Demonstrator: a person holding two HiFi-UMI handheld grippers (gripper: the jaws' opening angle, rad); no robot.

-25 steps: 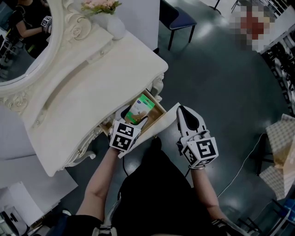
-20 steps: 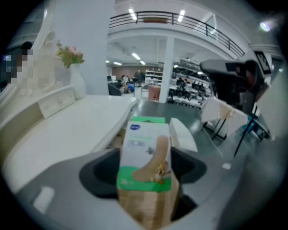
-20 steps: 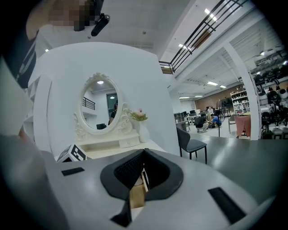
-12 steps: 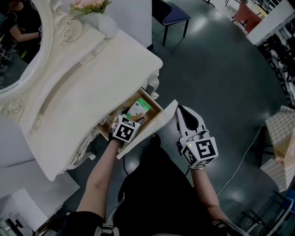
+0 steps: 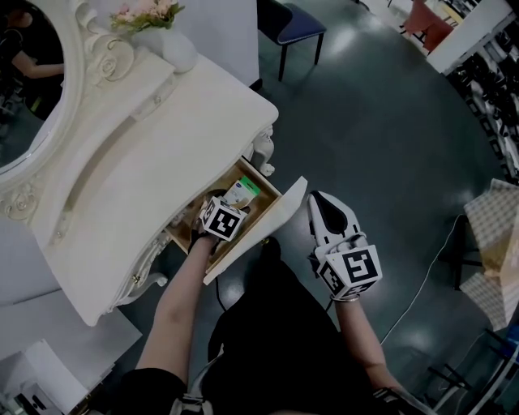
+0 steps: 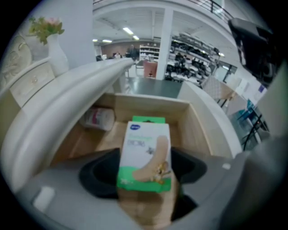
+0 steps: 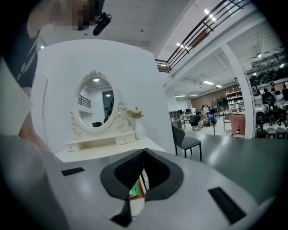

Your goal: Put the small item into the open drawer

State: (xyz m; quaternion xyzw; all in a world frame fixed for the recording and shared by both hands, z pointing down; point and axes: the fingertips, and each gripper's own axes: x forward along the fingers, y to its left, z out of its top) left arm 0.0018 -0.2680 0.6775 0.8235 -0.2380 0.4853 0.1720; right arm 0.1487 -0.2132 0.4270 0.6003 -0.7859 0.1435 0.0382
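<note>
My left gripper point(image 5: 230, 204) reaches into the open wooden drawer point(image 5: 274, 194) of the white dressing table point(image 5: 162, 154). It is shut on a small white-and-green plaster box point(image 6: 145, 155), which shows between the dark pads in the left gripper view, low over the drawer floor. The head view shows that box point(image 5: 242, 191) just ahead of the marker cube. My right gripper point(image 5: 322, 201) hangs to the right of the drawer front, shut with nothing in it; its pads point(image 7: 155, 168) meet in the right gripper view.
A small pale jar point(image 6: 98, 118) lies at the drawer's back left. The table carries an oval mirror point(image 7: 95, 105) and a vase of flowers point(image 5: 166, 40). A blue chair point(image 5: 288, 20) stands on the dark floor beyond.
My left gripper has carried the plaster box forward and down into the drawer. The right gripper has stayed beside the drawer front.
</note>
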